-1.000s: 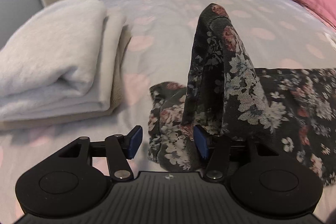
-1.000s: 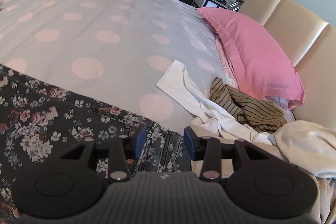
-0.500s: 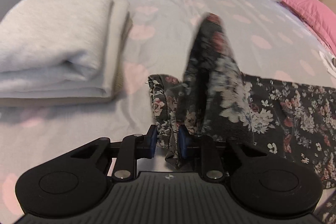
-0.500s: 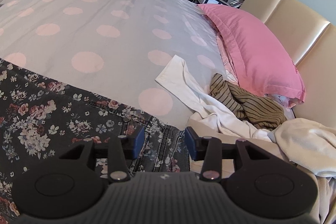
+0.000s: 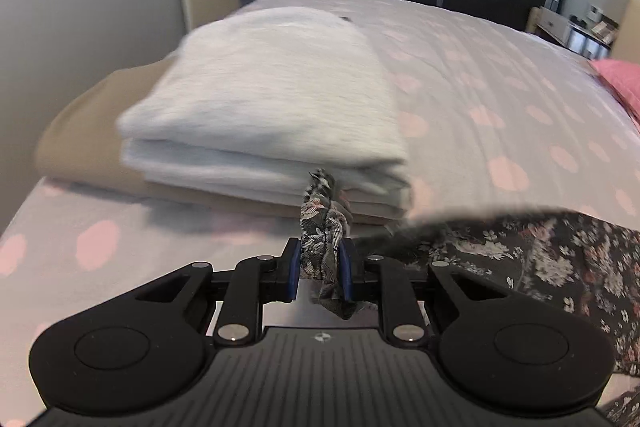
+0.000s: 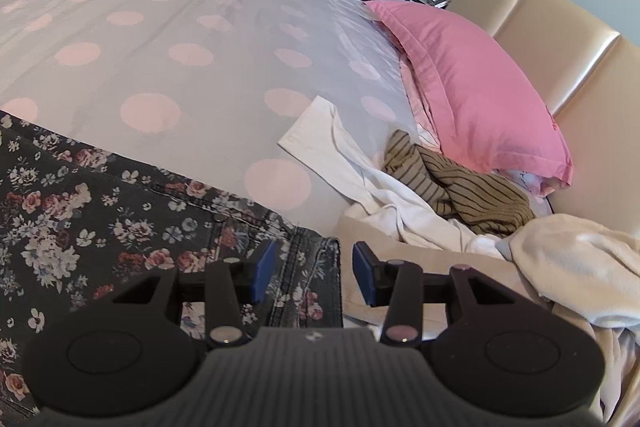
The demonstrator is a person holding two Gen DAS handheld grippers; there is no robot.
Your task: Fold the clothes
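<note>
Two grippers (image 5: pixel 319 269), perhaps six garments (image 6: pixel 100 219).

- A dark grey garment (image 6: pixel 100 211) is printed with pink, red and white flowers.
- The bedspread (image 6: pixel 192 27) is pale lilac, dotted with large pink circles.
- A pillow (image 6: pixel 472 95) is bright pink.
- Folded clothes (image 5: pixel 272 107) are stacked, light grey over beige.
- A crumpled top (image 6: pixel 460 187) is olive with thin dark stripes.
- A shirt (image 6: pixel 352 163) is white.

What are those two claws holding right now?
The left gripper pinches a bunched edge of the floral garment. The right gripper is open, holding nothing.
</note>
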